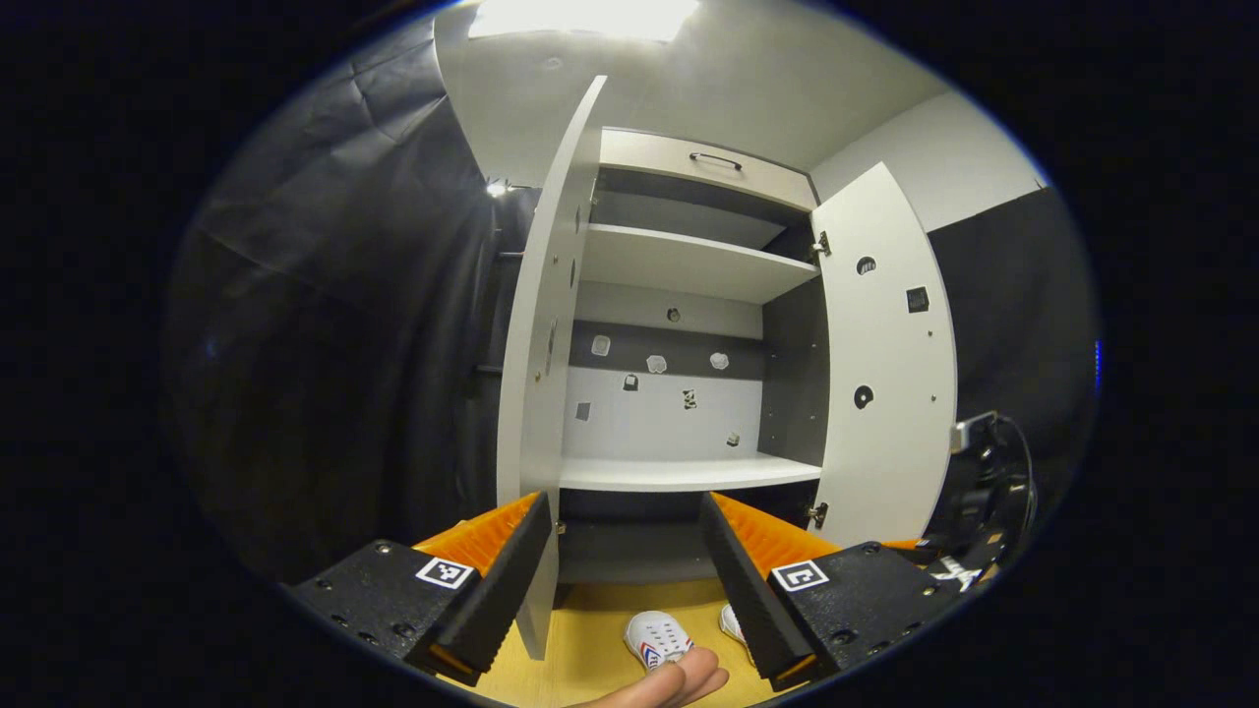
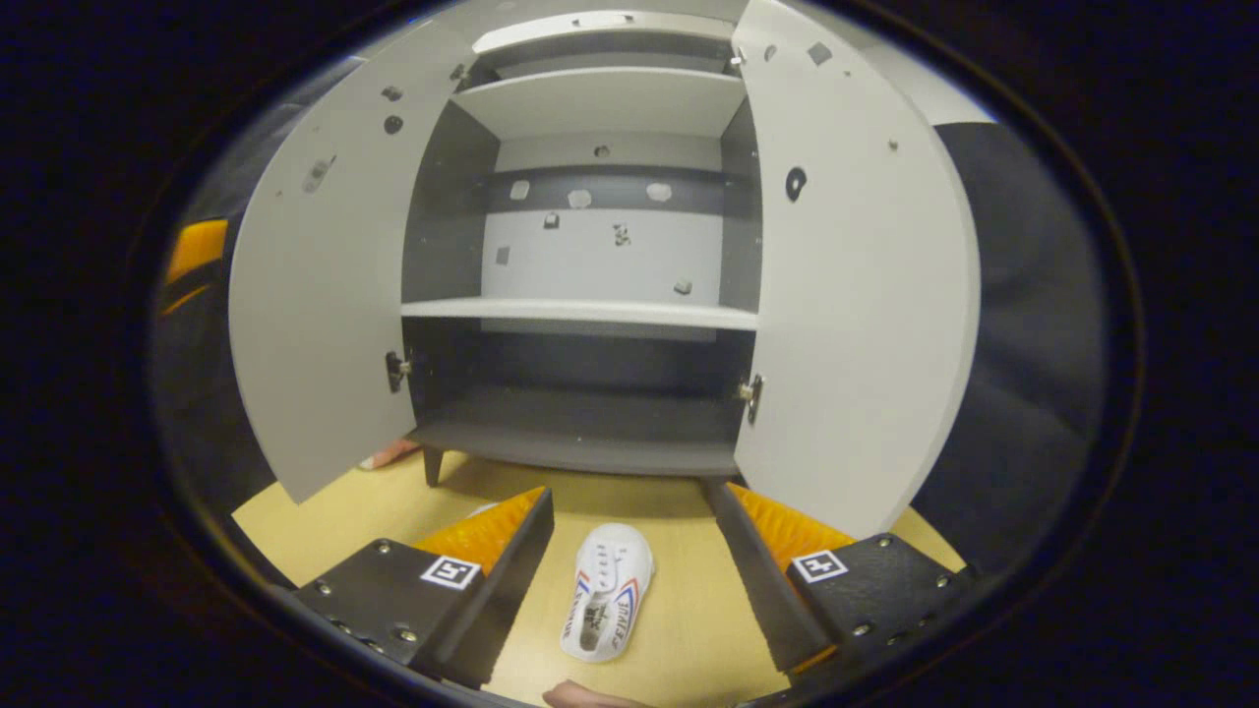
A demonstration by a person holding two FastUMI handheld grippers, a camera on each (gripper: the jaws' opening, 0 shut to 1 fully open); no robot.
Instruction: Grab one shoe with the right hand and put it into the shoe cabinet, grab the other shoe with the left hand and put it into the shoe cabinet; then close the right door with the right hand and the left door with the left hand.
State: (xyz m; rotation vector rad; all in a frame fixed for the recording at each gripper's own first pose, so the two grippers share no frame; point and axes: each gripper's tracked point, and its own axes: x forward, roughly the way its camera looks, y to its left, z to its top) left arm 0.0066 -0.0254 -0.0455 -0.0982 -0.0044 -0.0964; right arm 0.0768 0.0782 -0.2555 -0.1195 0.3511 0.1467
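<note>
You're hovering right gripper [image 2: 629, 551], jaws spread, over shoe [image 2: 605, 602] lying between them. Left gripper [image 1: 625, 551] gaping empty. Cabinet [image 2: 580, 313] standing empty, doors open; everything remaining.

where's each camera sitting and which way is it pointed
Left gripper view: rides the left tool, aimed up into the open shoe cabinet; fingertips show at the bottom.
Right gripper view: rides the right tool, lower, facing the cabinet and a white shoe on the floor.
Shared: cabinet, both doors open, and the shoe.
</note>
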